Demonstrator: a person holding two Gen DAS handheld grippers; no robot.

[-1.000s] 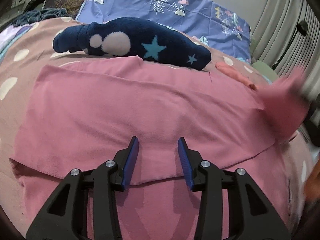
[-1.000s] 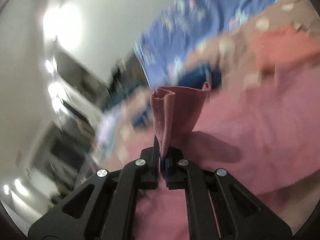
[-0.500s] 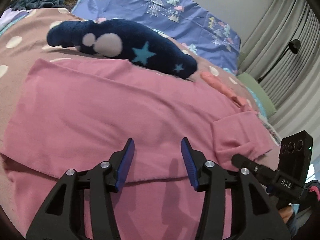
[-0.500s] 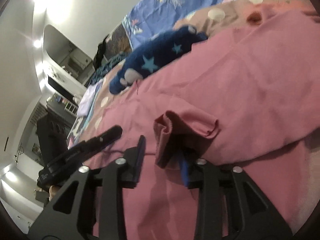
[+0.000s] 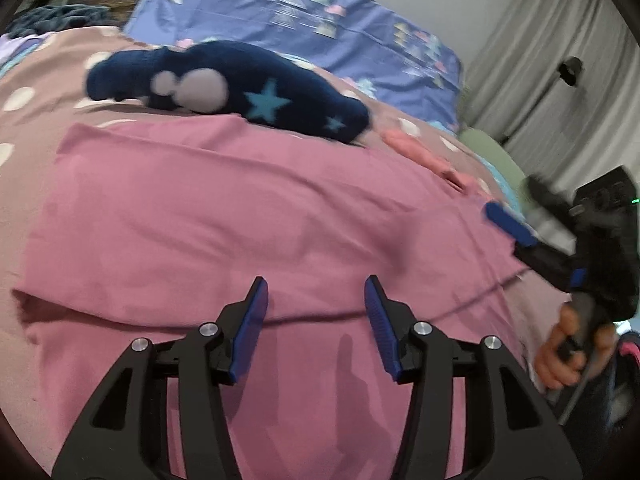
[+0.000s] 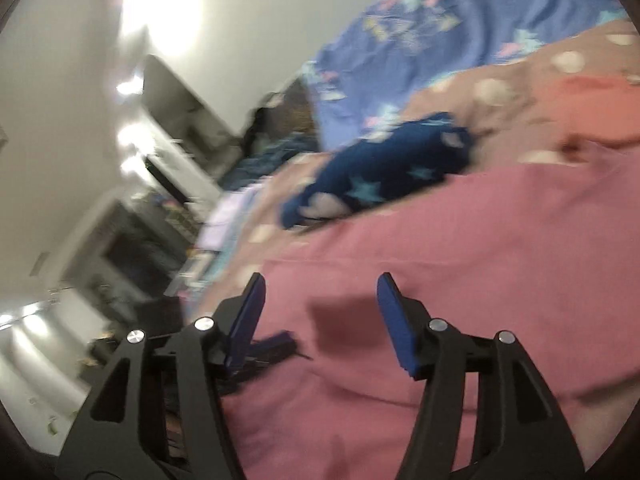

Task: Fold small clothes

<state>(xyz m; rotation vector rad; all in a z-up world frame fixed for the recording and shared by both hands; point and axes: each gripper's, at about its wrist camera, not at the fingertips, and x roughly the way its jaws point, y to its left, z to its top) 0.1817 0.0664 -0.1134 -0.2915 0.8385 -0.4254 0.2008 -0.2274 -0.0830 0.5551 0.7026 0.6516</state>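
Observation:
A pink garment point(image 5: 224, 216) lies spread flat on the bed, with a folded edge running across just beyond my left gripper point(image 5: 316, 300), which hovers open and empty over its near part. The garment also fills the lower right wrist view point(image 6: 460, 248). My right gripper point(image 6: 320, 296) is open and empty above the pink cloth. It shows in the left wrist view point(image 5: 516, 232) at the garment's right edge, held by a hand.
A navy plush garment with stars point(image 5: 224, 84) lies beyond the pink one, also in the right wrist view point(image 6: 384, 168). A salmon cloth point(image 5: 424, 156) lies at the far right. A blue patterned pillow point(image 5: 304, 20) is behind. Curtains point(image 5: 552, 60) hang on the right.
My right gripper carried a corner of the pink garment over, let it go and opened wide, then drew back to the right. The garment now lies flatter. My left gripper stayed open.

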